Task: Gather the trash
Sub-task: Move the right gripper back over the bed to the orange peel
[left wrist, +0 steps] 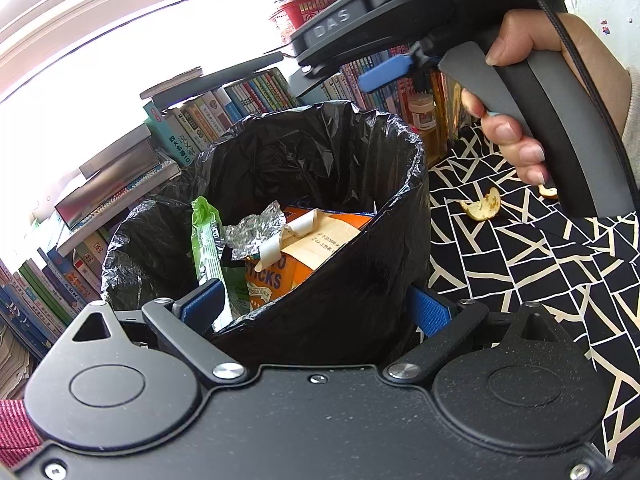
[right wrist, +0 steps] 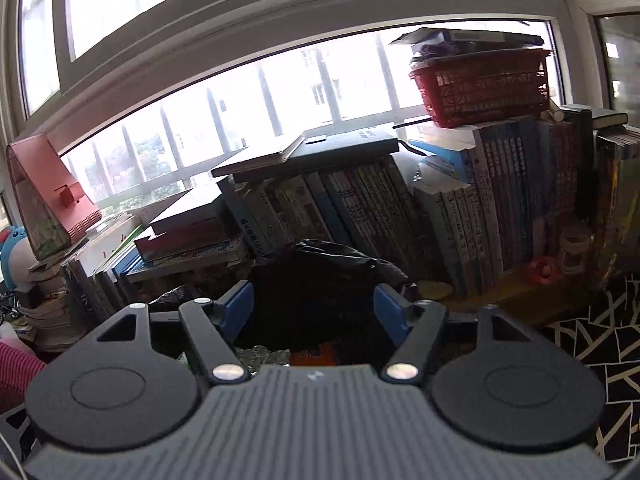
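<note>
Left wrist view: the left gripper (left wrist: 316, 308) is clamped on the bin's (left wrist: 360, 280) near rim, centre frame. At upper right, a hand (left wrist: 532, 92) is seen on the right gripper (left wrist: 384, 76). Wrappers (left wrist: 280, 248) are heaped inside; peel (left wrist: 482, 206) lies on the patterned cloth (left wrist: 540, 264).

Right wrist view: the right gripper (right wrist: 314, 312) is held released above the bin (right wrist: 320, 280), lower centre, before books (right wrist: 360, 208) and window (right wrist: 240, 92).

A glossy, crinkled black plastic bag (left wrist: 360, 184) lines the bin. Inside it lie crumpled shiny foil (left wrist: 254, 228), an orange printed wrapper (left wrist: 276, 276) and matt cream paper (left wrist: 316, 240). Beside the bin, patterned cloth (left wrist: 520, 264).
</note>
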Available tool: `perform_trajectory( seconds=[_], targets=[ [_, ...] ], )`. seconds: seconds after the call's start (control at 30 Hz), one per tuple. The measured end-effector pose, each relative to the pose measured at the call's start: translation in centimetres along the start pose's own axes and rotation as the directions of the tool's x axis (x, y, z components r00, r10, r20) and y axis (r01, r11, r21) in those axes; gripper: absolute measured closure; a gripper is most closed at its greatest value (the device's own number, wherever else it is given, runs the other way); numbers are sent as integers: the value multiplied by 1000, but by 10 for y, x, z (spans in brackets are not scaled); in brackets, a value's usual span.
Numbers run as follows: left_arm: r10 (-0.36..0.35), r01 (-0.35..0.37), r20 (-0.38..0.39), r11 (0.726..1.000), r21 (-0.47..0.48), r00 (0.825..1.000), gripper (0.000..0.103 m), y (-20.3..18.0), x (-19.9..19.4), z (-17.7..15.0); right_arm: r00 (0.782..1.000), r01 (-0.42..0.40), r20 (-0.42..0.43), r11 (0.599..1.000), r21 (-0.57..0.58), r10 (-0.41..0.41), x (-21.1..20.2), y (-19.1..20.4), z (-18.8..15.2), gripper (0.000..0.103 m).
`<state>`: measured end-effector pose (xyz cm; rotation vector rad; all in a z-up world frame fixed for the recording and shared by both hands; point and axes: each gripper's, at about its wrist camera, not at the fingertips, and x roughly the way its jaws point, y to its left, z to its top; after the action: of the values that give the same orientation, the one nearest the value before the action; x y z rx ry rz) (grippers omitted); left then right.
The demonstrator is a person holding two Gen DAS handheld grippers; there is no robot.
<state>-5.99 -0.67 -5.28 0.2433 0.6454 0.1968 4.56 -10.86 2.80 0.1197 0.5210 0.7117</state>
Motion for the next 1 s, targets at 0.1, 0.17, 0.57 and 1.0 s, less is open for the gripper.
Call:
perform_trajectory(
  seconds=[0.1, 0.17, 0.57, 1.0],
  targets=[
    [0, 0, 0, 1000, 0, 1000, 7, 0, 0, 0, 998, 54, 5, 997, 54, -55, 0, -14, 1, 21],
    [0, 0, 0, 1000, 0, 1000, 7, 0, 0, 0, 996, 87, 4, 992, 89, -87, 0, -23, 0, 19],
    [1, -1, -5, 1000, -7, 1000, 7, -1, -1, 1, 956, 290, -98, 938, 189, -276, -2, -79, 4, 14],
    [-3, 3, -10, 1000, -7, 1000, 7, 0, 0, 2, 824, 559, -308, 771, 304, -476, -6, -194, -44, 7]
  ],
)
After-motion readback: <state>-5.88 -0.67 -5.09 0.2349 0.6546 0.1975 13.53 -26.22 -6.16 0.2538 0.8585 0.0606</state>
